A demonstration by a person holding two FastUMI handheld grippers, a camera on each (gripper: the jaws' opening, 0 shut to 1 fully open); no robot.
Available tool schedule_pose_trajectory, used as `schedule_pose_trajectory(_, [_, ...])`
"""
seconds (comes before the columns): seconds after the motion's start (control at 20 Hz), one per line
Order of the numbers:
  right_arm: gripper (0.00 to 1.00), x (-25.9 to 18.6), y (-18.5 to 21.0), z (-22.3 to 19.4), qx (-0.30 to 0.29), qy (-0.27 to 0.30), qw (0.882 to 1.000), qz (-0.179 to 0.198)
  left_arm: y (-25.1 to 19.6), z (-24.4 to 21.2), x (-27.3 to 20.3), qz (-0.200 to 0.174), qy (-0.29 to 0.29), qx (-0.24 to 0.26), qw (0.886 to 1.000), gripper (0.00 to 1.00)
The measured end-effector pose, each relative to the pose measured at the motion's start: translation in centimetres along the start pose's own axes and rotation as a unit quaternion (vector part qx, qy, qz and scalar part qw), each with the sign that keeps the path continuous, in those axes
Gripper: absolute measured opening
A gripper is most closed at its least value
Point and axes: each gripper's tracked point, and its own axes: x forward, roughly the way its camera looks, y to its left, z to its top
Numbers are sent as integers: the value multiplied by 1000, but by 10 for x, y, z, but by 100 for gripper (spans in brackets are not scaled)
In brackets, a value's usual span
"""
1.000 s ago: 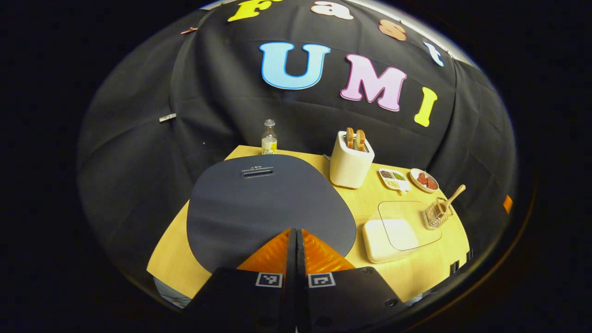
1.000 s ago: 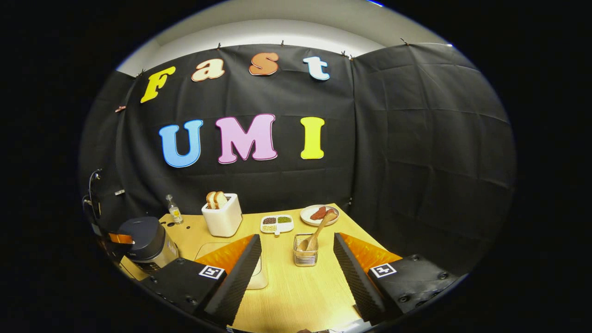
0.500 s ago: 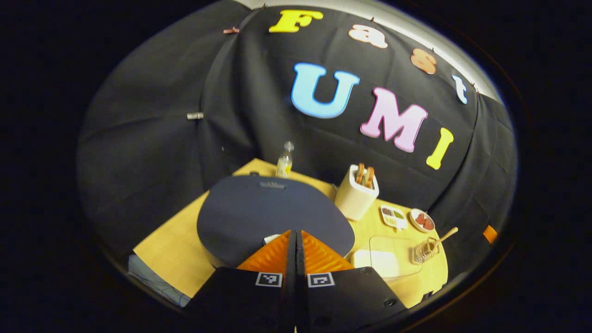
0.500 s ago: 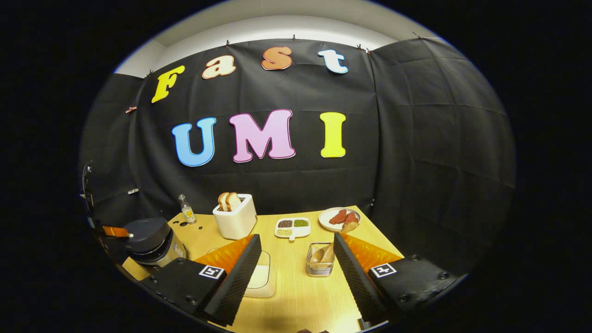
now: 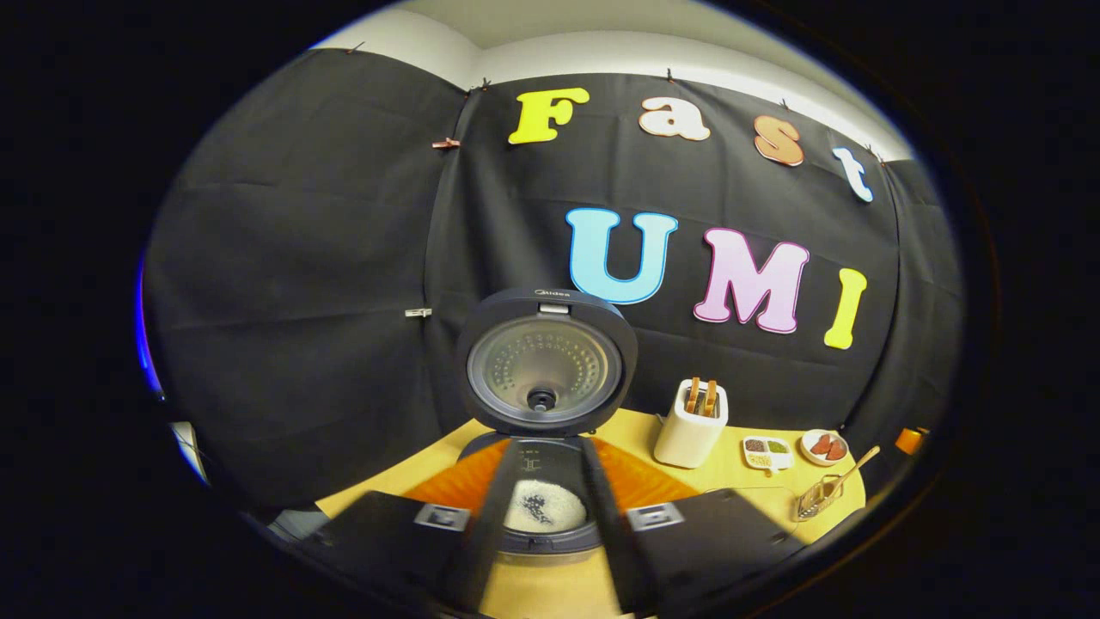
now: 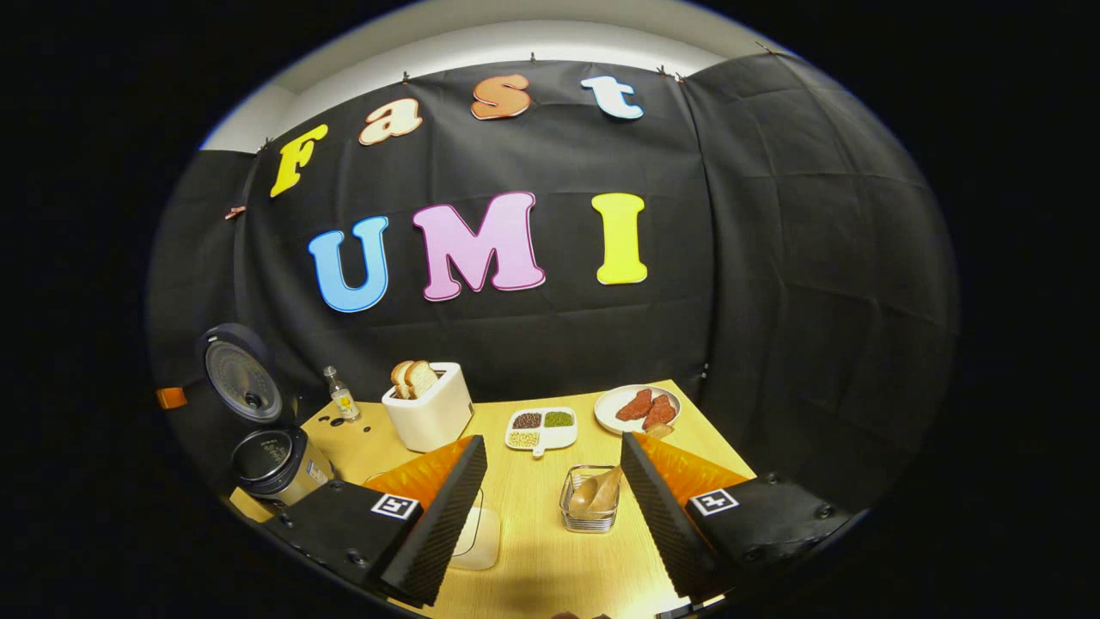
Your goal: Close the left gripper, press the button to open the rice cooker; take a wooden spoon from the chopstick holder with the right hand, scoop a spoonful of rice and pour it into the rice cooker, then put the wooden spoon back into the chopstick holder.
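Both grippers' jaws spread above the wooden table (image 6: 550,550), rice cooker (image 5: 543,447) open, black-draped booth.

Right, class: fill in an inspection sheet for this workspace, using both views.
Surface: light wooden table.
Job's things: rice cooker open, lid upright, white grains in the pot; wooden spoon resting in the chopstick holder.
Clutter: toaster holding bread, small bottle, divided dish, plate of red pieces, white box.
Tongs: left tongs open, facing the cooker; right tongs open, holder ahead between the fingers, untouched.
Cables: nothing seen.
Surroundings: black cloth wall.
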Motion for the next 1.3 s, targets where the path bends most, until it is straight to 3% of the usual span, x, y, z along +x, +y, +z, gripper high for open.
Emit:
schedule_pose_trajectory(0.1, [98, 14, -11, -5, 4, 9, 1000, -2, -4, -10, -10, 9, 6, -5, 1000, 93])
schedule_pose_trajectory(0.15, [99, 22, -16, -9, 7, 15, 1000, -4, -6, -13, -15, 15, 9, -4, 1000, 95])
schedule_pose_trajectory(0.6, [99, 94, -78, -58, 56, 84, 994, -35, -36, -46, -45, 64, 39, 4, 997, 95])
schedule_pose_trajectory(1.3, [99, 179, -102, -121, 119, 154, 979, -63, -51, -95, -75, 118, 90, -14, 989, 95])
